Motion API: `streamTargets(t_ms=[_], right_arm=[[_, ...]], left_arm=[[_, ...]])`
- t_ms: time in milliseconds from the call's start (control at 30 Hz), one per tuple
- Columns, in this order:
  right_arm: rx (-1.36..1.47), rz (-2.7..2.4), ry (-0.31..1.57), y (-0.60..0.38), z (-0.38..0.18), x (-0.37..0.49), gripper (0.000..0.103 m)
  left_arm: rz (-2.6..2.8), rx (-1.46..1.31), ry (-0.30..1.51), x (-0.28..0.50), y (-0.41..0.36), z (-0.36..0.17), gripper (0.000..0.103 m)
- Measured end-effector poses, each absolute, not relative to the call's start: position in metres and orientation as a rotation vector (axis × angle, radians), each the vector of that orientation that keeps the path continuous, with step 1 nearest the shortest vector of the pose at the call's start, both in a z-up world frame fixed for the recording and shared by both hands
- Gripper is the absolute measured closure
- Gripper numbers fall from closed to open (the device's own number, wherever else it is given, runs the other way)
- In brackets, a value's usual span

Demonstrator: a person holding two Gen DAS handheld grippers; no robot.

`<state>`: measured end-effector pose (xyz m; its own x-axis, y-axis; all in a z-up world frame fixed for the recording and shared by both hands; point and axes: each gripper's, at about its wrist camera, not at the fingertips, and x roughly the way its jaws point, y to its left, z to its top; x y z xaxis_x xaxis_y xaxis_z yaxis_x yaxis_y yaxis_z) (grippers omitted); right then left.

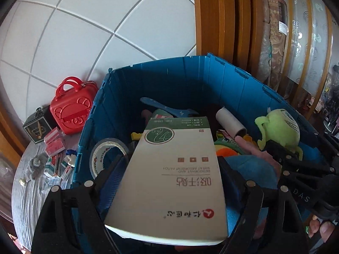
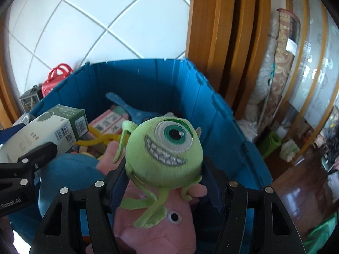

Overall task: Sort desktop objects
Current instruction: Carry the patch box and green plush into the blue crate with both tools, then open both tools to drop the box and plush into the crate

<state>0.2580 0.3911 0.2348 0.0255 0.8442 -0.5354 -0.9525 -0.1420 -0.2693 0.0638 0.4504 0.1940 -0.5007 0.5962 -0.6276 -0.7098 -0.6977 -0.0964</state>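
Over the blue crate (image 1: 161, 78), the left hand-held gripper (image 1: 171, 169) clamps a light, stiff carton (image 1: 175, 177) by its sides, the right hand-held gripper (image 2: 164, 169) a soft, squashy green plush (image 2: 165, 148).

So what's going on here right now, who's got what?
A person is working with two handheld grippers over the blue crate. The left gripper is clamped on a white and green box, held above the crate. The right gripper grips a green one-eyed plush toy, also above the crate. Inside lie a pink plush, a tape roll and other items. A red case and small boxes sit on the table beside the crate.
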Motion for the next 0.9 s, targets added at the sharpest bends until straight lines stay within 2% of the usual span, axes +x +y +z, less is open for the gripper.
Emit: streamTargets(t_ms=[167, 333, 467, 567, 900], right_arm=[[-0.696, 1.582, 0.191, 0.387, 0.234, 0.256, 0.037], [-0.685, 1.609, 0.196, 0.382, 0.233, 0.262, 0.014], [-0.669, 1.625, 0.189, 0.375, 0.238, 0.263, 0.012], [-0.653, 1.634, 0.174, 0.367, 0.243, 0.264, 0.002], [-0.601, 1.699, 0.118, 0.344, 0.258, 0.245, 0.000]], left_arm=[[2.220, -0.841, 0.233, 0.064, 0.452, 0.194, 0.017], [2.237, -0.847, 0.216, 0.062, 0.449, 0.194, 0.015], [2.265, -0.815, 0.215, 0.067, 0.443, 0.199, 0.015], [2.285, -0.793, 0.205, 0.071, 0.437, 0.204, 0.015], [2.359, -0.734, 0.143, 0.077, 0.392, 0.213, 0.012]])
